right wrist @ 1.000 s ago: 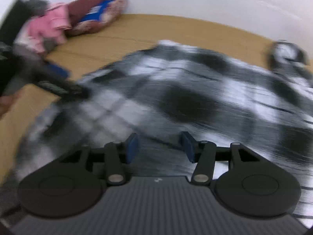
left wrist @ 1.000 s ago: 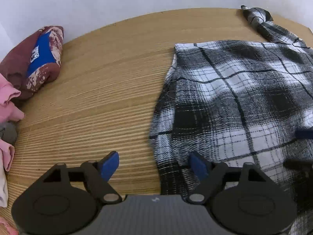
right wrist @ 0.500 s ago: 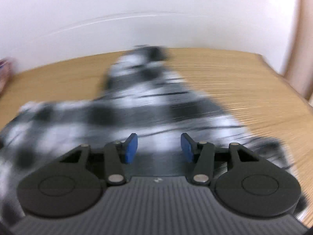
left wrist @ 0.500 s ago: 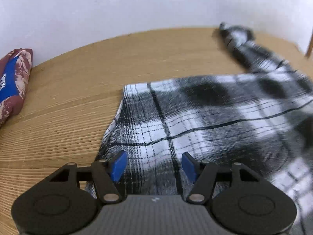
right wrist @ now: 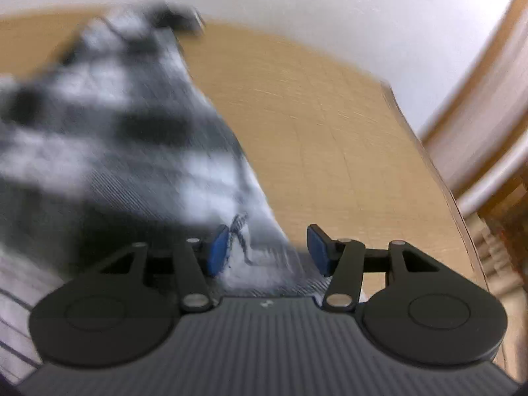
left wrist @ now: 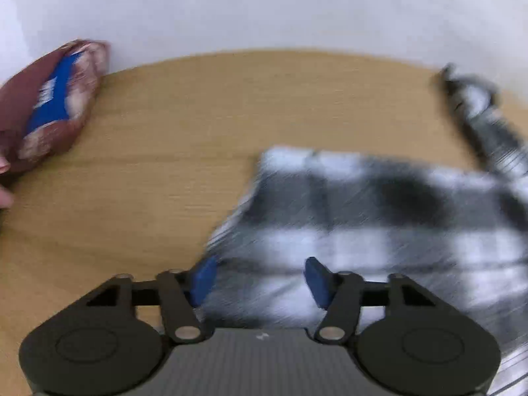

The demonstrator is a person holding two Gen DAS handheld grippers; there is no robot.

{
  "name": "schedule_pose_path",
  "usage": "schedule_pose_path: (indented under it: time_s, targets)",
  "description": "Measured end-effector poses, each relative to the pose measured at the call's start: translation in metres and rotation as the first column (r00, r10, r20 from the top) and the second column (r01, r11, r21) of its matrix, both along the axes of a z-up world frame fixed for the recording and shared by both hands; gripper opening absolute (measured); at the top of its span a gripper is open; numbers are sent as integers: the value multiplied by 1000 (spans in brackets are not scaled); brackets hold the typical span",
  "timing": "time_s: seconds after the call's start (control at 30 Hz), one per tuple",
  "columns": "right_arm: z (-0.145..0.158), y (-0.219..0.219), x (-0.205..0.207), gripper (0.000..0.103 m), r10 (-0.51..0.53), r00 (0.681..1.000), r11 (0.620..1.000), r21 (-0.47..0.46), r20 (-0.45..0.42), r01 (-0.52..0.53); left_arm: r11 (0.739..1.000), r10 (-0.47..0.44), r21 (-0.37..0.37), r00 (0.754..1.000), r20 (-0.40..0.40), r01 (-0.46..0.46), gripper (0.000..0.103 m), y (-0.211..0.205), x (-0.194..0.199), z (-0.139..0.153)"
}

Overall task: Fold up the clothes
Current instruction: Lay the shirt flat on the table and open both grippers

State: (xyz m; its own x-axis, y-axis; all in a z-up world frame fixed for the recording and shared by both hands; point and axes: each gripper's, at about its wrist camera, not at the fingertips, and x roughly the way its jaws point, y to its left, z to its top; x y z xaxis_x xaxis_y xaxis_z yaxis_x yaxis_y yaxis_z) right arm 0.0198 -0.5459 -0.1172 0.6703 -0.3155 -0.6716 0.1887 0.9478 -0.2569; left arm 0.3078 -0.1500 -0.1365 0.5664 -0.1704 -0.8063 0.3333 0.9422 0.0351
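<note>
Plaid shirt [left wrist: 379, 217] lies spread on table [left wrist: 181, 138], frame right. Left claw [left wrist: 260, 280] over its left edge, opening, nothing pinched; right claw [right wrist: 269, 250] apart over right edge, likely positioning for fold.

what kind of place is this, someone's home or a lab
Probably a room in a home, though it could be a staged one. A plaid shirt lies spread on a wooden table against a plain white wall, with a folded maroon garment set aside at the back.
</note>
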Motion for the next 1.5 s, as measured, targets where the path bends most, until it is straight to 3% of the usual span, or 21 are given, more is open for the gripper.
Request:
schedule_pose_path:
  time_s: [0.07, 0.17, 0.23, 0.33, 0.43, 0.53, 0.6, 0.73, 0.9, 1.0, 1.07, 1.13, 1.2, 1.27, 1.33, 1.5]
  targets:
    - [9, 16, 16, 55, 120, 992, 987, 106, 47, -124, 998, -36, -50, 999, -11, 36, 70, -21, 6, 2]
    - [-1, 32, 57, 55, 219, 974, 945, 236, 65, -228, 997, -61, 52, 998, -5, 61, 69, -55, 20, -10]
    - [-17, 37, 82, 55, 223, 975, 938, 267, 26, -221, 989, -51, 141, 999, 3, 50, 72, -70, 27, -21]
    - [-33, 40, 105, 61, 221, 975, 943, 248, 36, -223, 985, -31, 174, 998, 51, 21, 85, -71, 34, -26]
    - [-37, 32, 114, 80, 157, 985, 955, 244, 70, -170, 986, -13, 167, 999, 49, 4, 90, -64, 42, -26]
    - [-31, 32, 113, 80, 80, 992, 963, 252, 95, -101, 989, 36, 142, 999, 8, -37, 70, -50, 37, -16]
    - [-17, 40, 96, 80, 53, 991, 969, 235, 121, -80, 996, 30, 89, 999, -15, -29, 72, -33, 19, -5]
    - [10, 71, 25, 80, 124, 978, 967, 200, 167, -157, 999, -13, 43, 1000, -29, 14, 76, 2, -40, 15]
    - [12, 128, -86, 81, 182, 973, 934, 285, 143, -217, 996, -92, -4, 990, -104, 92, 76, 54, -133, 19]
    - [2, 168, -137, 81, 190, 975, 915, 340, 114, -218, 984, -176, -60, 966, -190, 168, 75, 80, -180, 10]
    - [-5, 195, -161, 81, 200, 976, 907, 360, 86, -218, 963, -270, -71, 943, -195, 261, 75, 93, -210, 6]
    - [-9, 223, -181, 81, 220, 972, 909, 345, 78, -233, 940, -337, -15, 922, -193, 341, 75, 104, -234, -2]
    - [-11, 251, -199, 80, 245, 967, 909, 328, 77, -256, 916, -386, 43, 906, -174, 399, 74, 114, -252, -8]
    - [-11, 277, -213, 80, 274, 958, 906, 314, 80, -285, 889, -433, 106, 892, -127, 446, 80, 125, -268, -7]
    - [-15, 305, -229, 80, 311, 946, 900, 289, 94, -325, 892, -433, 90, 895, -110, 443, 81, 140, -270, -5]
    - [-36, 360, -246, 82, 396, 918, 884, 277, -15, -376, 927, -372, -2, 919, -130, 375, 88, 171, -256, -7]
